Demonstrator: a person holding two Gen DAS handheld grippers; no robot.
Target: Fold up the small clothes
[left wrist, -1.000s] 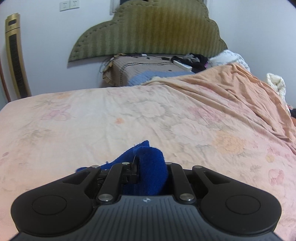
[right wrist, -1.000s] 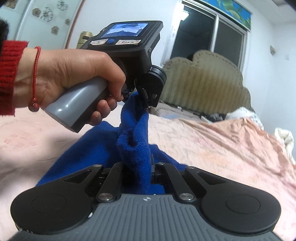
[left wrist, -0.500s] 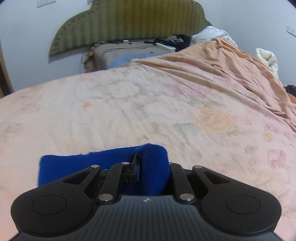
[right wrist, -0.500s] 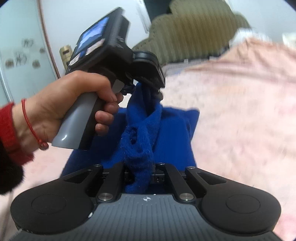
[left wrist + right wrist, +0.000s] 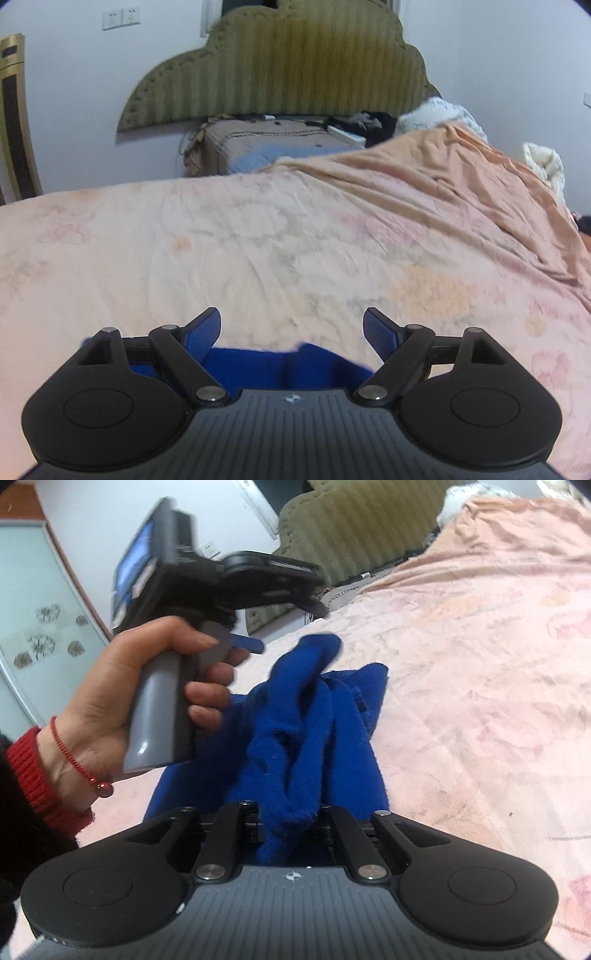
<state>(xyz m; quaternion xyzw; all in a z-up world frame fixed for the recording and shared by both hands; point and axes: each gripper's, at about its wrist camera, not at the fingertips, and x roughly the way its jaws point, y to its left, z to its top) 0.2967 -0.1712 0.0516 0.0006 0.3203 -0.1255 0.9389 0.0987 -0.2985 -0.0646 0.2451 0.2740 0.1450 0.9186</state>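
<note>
While the left gripper (image 5: 291,325) hangs spread wide over the floral pink bedsheet (image 5: 295,240), the deep-blue knitted garment (image 5: 314,731) lies bunched on it, one fold pinched in the right gripper (image 5: 286,827). Pulled one-handed, the loose end could drag and crumple. Half a second ago, the left clamped that cloth.

The blue garment (image 5: 314,734) is fuzzy knit cloth with a napped, matt face. The bedsheet (image 5: 295,240) is thin, wrinkled printed cotton-like cloth. The headboard (image 5: 280,66) looks ribbed and upholstered. The left gripper (image 5: 291,328) is matt black plastic with shiny metal pins.
</note>
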